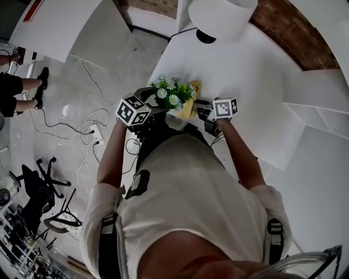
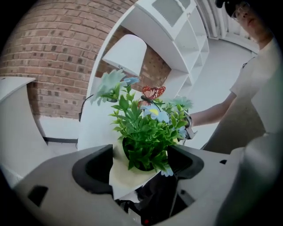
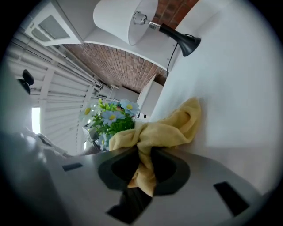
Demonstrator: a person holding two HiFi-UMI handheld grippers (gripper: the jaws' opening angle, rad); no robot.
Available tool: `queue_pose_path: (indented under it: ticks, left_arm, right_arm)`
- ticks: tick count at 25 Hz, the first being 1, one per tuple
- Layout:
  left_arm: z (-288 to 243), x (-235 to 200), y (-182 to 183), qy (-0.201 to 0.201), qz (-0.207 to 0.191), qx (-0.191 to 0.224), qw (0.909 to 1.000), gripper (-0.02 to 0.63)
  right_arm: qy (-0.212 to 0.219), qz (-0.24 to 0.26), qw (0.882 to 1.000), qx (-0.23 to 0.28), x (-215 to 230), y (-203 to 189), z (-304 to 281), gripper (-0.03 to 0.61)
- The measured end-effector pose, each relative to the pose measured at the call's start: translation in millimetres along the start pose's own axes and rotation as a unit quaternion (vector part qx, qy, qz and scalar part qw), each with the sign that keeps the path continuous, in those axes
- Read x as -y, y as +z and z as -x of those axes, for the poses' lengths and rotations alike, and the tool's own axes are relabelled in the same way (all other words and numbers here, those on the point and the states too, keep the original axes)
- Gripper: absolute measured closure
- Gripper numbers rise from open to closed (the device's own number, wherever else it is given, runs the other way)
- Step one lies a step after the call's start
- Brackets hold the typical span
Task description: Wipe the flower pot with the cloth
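In the left gripper view a pale flower pot (image 2: pixel 128 176) with green leaves and blue flowers (image 2: pixel 148 128) sits between the jaws of my left gripper (image 2: pixel 139 165), which is shut on it. My right gripper (image 3: pixel 143 167) is shut on a yellow cloth (image 3: pixel 163 130), bunched out past its jaws. From the right gripper view the flowers (image 3: pixel 110 119) stand just left of the cloth. In the head view both grippers meet at the table's near edge, with the flowers (image 1: pixel 172 93) and the cloth (image 1: pixel 188 108) between the left gripper (image 1: pixel 158 106) and the right gripper (image 1: pixel 202 111).
A white table (image 1: pixel 256 82) carries a lamp with a white shade (image 1: pixel 221 16) at its far side. White shelving (image 2: pixel 177 39) and a brick wall (image 2: pixel 48 53) stand behind. On the floor to the left lie cables, a power strip (image 1: pixel 94 131) and a black chair (image 1: pixel 38 188).
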State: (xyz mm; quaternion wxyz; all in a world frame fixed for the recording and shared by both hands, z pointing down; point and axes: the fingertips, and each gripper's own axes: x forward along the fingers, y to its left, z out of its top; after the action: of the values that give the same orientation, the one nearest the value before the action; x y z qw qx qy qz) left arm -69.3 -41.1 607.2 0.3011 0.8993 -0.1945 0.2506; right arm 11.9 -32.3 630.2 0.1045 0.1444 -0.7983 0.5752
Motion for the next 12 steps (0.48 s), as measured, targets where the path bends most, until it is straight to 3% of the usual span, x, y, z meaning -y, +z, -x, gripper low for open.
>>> queue_pose_path:
  ticks: [4,7,12]
  left_arm:
    - [-12.5,-4.3,11.3,-0.009,-0.032,-0.017,0.9993,0.244]
    - [-14.1,-6.5,18.5,0.001,-0.049,-0.017,0.9987,0.244]
    - [16.5,-10.4,17.3,0.058,-0.003,0.034,0.9977,0.244]
  right_arm:
    - [0.002,0.017,0.999,-0.038,-1.6,-25.4,-4.7,0.504]
    - [-0.012,0.02,0.999,-0.031,2.5,-26.7,-0.1,0.492]
    - [-0.02,0.012,0.999,0.025,11.0,9.7,27.5,0.492]
